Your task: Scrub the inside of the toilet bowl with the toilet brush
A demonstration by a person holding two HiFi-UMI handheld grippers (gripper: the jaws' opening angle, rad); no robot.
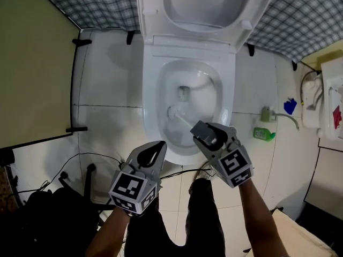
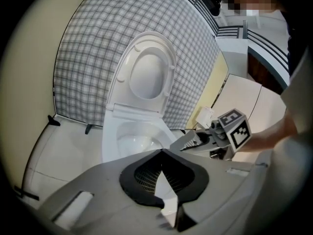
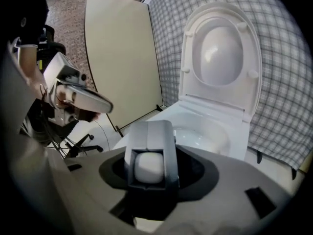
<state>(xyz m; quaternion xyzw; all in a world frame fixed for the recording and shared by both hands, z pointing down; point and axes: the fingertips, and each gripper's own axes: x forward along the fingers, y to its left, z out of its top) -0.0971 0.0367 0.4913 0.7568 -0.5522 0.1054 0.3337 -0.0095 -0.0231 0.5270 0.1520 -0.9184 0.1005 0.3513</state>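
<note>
Right tongs (image 1: 205, 134), tilted down, seemingly grip toilet brush (image 1: 182, 119) inside bowl (image 1: 155, 98).

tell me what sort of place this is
Most likely a bathroom: a toilet with its lid up, a brush in the bowl, and a tiled floor.

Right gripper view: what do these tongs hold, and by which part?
The toilet brush, by the top end of its handle; the right tongs are closed on it.
</note>
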